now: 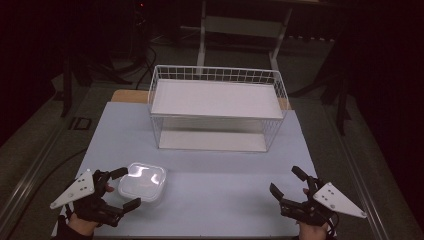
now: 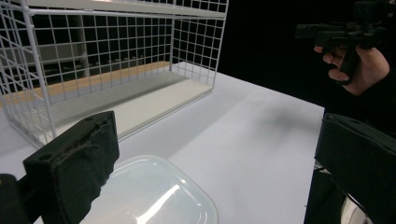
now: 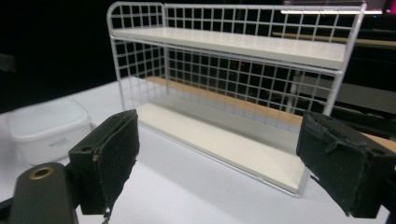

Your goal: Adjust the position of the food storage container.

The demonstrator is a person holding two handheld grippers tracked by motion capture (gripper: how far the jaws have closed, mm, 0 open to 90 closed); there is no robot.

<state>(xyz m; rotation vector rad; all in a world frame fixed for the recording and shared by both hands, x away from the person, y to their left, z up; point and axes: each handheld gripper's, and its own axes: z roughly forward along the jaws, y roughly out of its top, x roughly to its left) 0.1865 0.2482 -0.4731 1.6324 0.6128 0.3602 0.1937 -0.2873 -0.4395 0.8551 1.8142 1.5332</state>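
The bench [image 1: 200, 165] carries a white wire rack [image 1: 217, 107] at twelve o'clock. The lidded plastic container [image 1: 142, 181] lies at eight o'clock, between the wide jaws of the left gripper [image 1: 122, 189], untouched; closing off-centre could skid it. The right gripper [image 1: 284, 181] gapes wide, empty.

We are in a dim lab or test room.
Behind the pale table [image 1: 200, 200] we see metal stand legs [image 1: 202, 35], floor cables [image 1: 140, 65] and dark surroundings.
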